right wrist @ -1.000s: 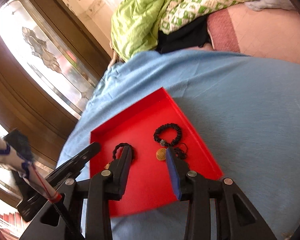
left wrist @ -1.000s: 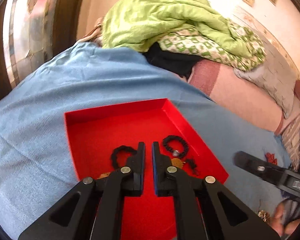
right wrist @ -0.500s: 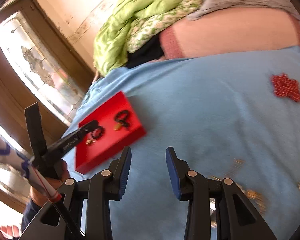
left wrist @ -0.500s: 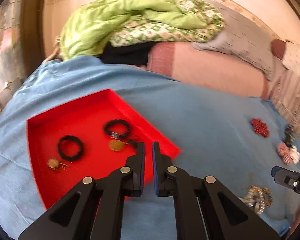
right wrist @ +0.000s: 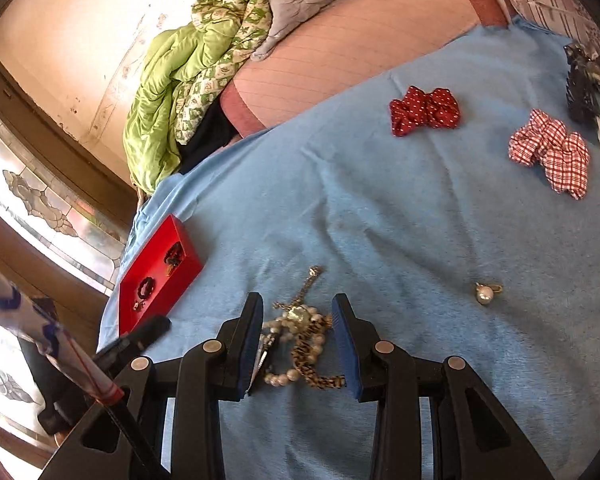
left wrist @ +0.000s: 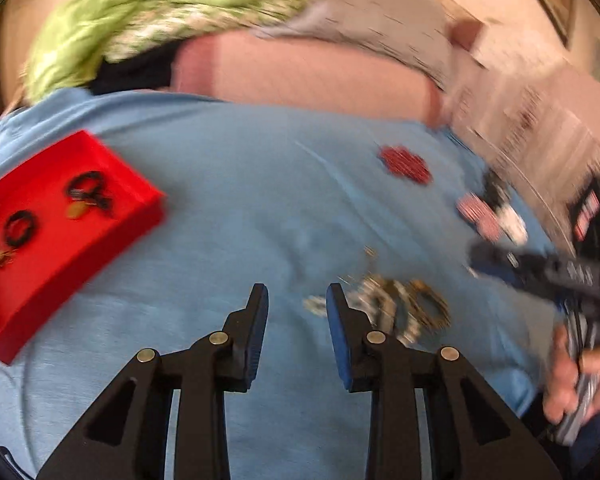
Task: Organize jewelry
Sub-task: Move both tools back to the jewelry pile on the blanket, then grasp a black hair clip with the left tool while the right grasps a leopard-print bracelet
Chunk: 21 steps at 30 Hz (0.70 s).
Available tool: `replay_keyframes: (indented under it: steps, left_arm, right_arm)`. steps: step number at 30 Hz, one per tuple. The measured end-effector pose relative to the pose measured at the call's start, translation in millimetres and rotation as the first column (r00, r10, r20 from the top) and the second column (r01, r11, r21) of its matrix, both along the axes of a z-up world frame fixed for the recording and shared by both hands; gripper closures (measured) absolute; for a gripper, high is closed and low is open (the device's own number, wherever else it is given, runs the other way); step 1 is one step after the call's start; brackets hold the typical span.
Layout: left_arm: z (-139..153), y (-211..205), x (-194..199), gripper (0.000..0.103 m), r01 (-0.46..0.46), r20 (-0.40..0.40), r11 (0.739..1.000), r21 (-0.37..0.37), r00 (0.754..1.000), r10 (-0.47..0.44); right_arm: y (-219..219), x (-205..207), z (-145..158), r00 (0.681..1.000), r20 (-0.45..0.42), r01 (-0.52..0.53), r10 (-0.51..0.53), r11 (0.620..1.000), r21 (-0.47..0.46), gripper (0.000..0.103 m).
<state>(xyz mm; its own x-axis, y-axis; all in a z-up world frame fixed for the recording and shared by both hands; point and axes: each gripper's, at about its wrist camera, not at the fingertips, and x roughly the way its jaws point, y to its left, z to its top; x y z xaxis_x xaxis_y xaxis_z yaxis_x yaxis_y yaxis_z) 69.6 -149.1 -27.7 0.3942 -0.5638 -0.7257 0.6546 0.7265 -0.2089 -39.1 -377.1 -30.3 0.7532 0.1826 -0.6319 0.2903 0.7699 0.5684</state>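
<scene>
Left gripper (left wrist: 297, 300) has just been opening, nothing between its jaws; right gripper (right wrist: 297, 312), empty too, gapes over the tangled pearl-and-gold jewelry pile (right wrist: 300, 340) on the blue blanket (right wrist: 380, 220).

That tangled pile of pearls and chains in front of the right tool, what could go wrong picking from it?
1. The jewelry pile is knotted: pearl strand, leopard-print band and gold chain overlap, so the open right tool may lift several pieces at once, or drag a loose chain off.
2. The left tool, whose jaws have just been opening with nothing between them, points at the same pile; the two could collide.
3. The red tray sits well away, so a weak pinch may drop pieces on the blue cloth.
</scene>
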Motion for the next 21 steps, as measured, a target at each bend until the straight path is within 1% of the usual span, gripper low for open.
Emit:
replay_keyframes:
  steps: [2, 4, 7, 9, 12, 13, 14, 15, 18, 21]
  left_arm:
    - [-7.2, -10.9, -10.4, 0.074, 0.061, -0.028, 0.998, 0.002, 0.998, -0.061]
    - [-15.9, -26.1, -20.8, 0.074, 0.127, -0.047, 0.992, 0.021, 0.991, -0.126]
    - [-24.1, -41.6, -31.7, 0.074, 0.165, -0.046, 0.985, 0.052, 0.986, -0.162]
    - [-30.8, -51.5, -35.5, 0.074, 0.166, -0.029, 0.982, 0.094, 0.986, -0.164]
    - [-40.0, -61.8, -32.0, 0.074, 0.171, -0.048, 0.978, 0.115, 0.985, -0.167]
    - [-43.1, -66.1, -31.4, 0.075, 0.163, -0.044, 0.977, 0.134, 0.986, -0.159]
    - [-44.4, -67.8, -30.2, 0.077, 0.152, -0.035, 0.978, 0.145, 0.988, -0.148]
    - [-45.0, -67.7, -27.5, 0.089, 0.14, -0.035, 0.979, 0.147, 0.99, -0.137]
    - [-39.9, -59.7, -19.2, 0.09, 0.115, -0.035, 0.987, 0.115, 0.993, -0.111]
    - [-30.3, -48.0, -11.1, 0.09, 0.082, -0.028, 0.995, 0.064, 0.996, -0.08]
  right_arm:
    - [-4.3, -2.0, -1.5, 1.0, -0.001, 0.006, -0.005, 1.0, 0.012, 0.064]
    - [-6.2, -3.6, -2.9, 1.0, 0.002, 0.002, -0.002, 1.0, 0.023, 0.064]
    - [-4.0, -2.2, -2.8, 1.0, 0.006, -0.01, 0.009, 1.0, 0.022, 0.064]
    - [-2.3, -2.8, -3.6, 1.0, 0.003, -0.024, 0.024, 1.0, 0.015, 0.064]
    - [2.5, -1.7, -5.7, 0.999, -0.011, -0.05, 0.05, 0.999, -0.006, 0.064]
    - [4.4, -0.7, -7.3, 0.998, -0.02, -0.062, 0.062, 0.998, -0.011, 0.064]
    - [5.6, 0.5, -8.8, 0.997, -0.026, -0.07, 0.069, 0.997, -0.013, 0.064]
    - [5.9, 0.7, -10.1, 0.997, -0.029, -0.075, 0.075, 0.997, -0.014, 0.064]
    - [10.1, 3.5, -12.9, 0.995, -0.039, -0.097, 0.096, 0.995, -0.018, 0.064]
    - [16.4, 7.9, -13.8, 0.991, -0.048, -0.126, 0.125, 0.992, -0.029, 0.064]
